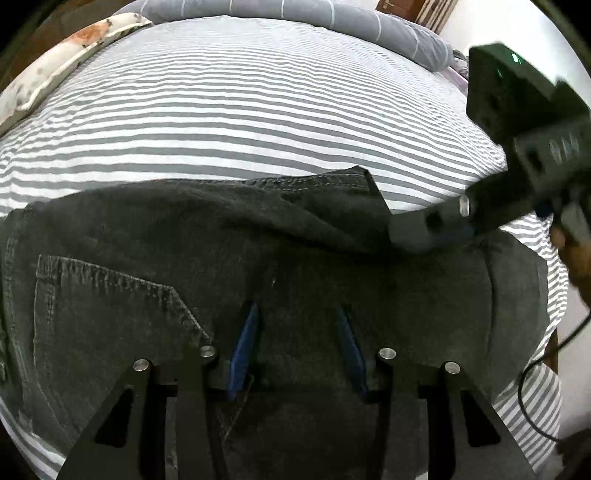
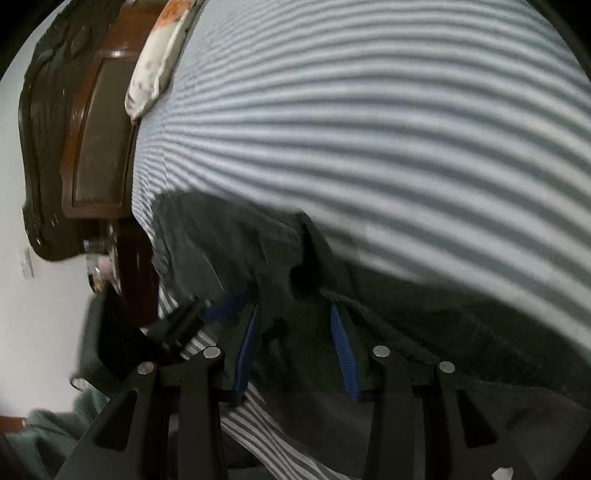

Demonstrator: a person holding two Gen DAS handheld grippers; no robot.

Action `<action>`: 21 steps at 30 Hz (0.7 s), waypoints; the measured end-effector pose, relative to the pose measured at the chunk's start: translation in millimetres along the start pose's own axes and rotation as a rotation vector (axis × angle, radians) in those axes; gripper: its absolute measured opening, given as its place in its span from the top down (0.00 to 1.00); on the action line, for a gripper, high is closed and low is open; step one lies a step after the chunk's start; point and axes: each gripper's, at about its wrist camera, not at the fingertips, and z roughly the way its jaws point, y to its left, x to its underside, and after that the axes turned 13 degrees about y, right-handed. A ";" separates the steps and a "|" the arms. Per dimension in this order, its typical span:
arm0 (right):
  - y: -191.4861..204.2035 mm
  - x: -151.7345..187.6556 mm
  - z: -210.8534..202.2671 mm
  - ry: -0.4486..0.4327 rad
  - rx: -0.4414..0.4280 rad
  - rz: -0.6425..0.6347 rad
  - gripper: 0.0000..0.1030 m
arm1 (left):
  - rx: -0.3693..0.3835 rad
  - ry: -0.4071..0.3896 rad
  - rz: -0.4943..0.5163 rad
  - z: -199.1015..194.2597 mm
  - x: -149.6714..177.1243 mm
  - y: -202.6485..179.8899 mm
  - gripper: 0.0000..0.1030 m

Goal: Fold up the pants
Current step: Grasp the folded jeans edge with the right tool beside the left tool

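Pants dark denim on striped bedsheet, under left gripper parted fingers, bunched fold between right gripper fingers.

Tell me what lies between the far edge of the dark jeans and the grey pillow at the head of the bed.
Only bare striped sheet separates the jeans from the grey pillow, shown in the left wrist view.

The jeans are washed black denim. The bedsheet carries grey and white stripes. The gripper pads are blue.
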 end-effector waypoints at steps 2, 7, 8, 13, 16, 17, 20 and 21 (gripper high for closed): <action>-1.0 2.4 7.7 0.002 -0.001 -0.003 0.64 | -0.005 -0.004 0.004 -0.1 2.0 2.1 0.56; -0.3 -5.9 4.9 -0.032 -0.007 -0.013 0.63 | -0.014 -0.011 0.010 0.8 4.6 0.9 0.56; 0.6 -8.9 3.9 -0.040 -0.011 -0.012 0.63 | -0.012 -0.011 0.010 0.6 2.7 1.3 0.56; 2.2 -22.7 -14.9 -0.138 -0.065 -0.009 0.62 | -0.012 -0.019 0.011 2.7 6.7 -6.6 0.56; 1.9 -33.6 -20.0 -0.155 -0.066 -0.008 0.63 | -0.008 -0.021 0.009 4.1 8.8 -6.4 0.56; 0.2 -38.7 -18.1 -0.138 -0.065 -0.001 0.63 | -0.005 -0.021 0.008 3.8 10.0 -6.4 0.56; -6.5 -55.9 -7.5 -0.082 -0.087 0.035 0.63 | 0.002 -0.021 0.005 0.5 9.3 -3.7 0.56; -7.8 -62.0 -1.9 -0.046 -0.115 0.040 0.63 | 0.004 -0.022 0.005 0.0 9.7 -2.9 0.56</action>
